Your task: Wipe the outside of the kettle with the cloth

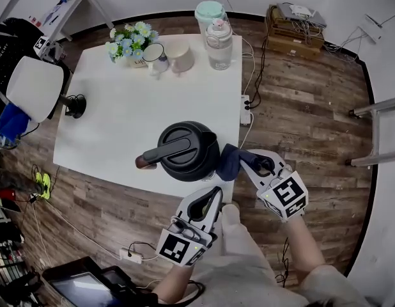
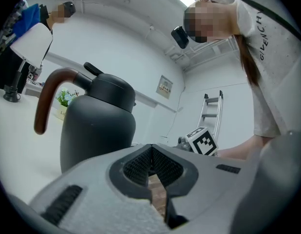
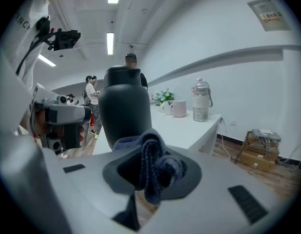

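Clamping cloth firmly in right hand-held gripper, kettle just ahead: press flat, sweep round the wall. Use left hand-held gripper, jaws together and empty, to steady the kettle if sliding.

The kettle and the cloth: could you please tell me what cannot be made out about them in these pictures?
Whether the cloth touches the kettle: head view, seen from above, their edges overlap.
Kettle's lower wall: right gripper view, the cloth bunched in the right tongs covers it.
Much of the kettle's base: left gripper view, the left tongs and their body block it.
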`<move>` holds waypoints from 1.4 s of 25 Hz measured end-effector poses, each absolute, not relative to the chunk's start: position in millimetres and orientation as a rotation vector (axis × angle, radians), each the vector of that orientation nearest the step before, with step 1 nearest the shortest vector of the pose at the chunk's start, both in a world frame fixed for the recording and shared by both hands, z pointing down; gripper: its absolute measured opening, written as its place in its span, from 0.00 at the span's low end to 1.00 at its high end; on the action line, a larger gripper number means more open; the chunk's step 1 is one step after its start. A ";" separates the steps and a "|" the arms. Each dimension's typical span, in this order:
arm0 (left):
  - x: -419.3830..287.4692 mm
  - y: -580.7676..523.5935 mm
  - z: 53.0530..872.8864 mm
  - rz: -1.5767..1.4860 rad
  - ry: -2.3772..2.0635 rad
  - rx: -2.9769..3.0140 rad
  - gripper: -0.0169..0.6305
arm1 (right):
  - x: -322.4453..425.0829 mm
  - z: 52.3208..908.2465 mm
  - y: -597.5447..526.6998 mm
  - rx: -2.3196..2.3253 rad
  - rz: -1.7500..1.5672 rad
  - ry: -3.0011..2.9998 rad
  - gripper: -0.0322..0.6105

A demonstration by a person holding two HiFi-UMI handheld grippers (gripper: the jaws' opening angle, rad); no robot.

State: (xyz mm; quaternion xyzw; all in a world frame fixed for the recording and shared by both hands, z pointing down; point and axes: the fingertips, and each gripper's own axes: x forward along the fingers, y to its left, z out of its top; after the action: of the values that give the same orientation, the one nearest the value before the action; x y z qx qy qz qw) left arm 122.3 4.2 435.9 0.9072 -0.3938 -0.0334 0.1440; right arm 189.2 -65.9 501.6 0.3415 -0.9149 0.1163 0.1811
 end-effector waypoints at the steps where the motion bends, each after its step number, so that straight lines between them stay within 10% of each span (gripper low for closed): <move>1: 117.7 4.9 434.9 -0.080 -1.153 2.618 0.04 | 194.0 489.7 -65.9 0.980 0.319 -2.592 0.15; 11: 48.1 -10.9 363.9 -0.073 -1.426 2.689 0.04 | 208.5 326.5 -101.0 1.241 0.031 -2.846 0.15; 35: -6.4 -40.0 374.6 -0.214 -1.477 2.656 0.04 | 179.0 457.9 -104.6 0.959 0.210 -2.573 0.15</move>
State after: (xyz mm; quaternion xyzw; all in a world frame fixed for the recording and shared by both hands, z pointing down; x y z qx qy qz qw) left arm -6.4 -40.0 374.6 0.8708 -0.4843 -0.0703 0.0476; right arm 179.0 -104.6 457.9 0.3418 -0.9168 0.0748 0.1925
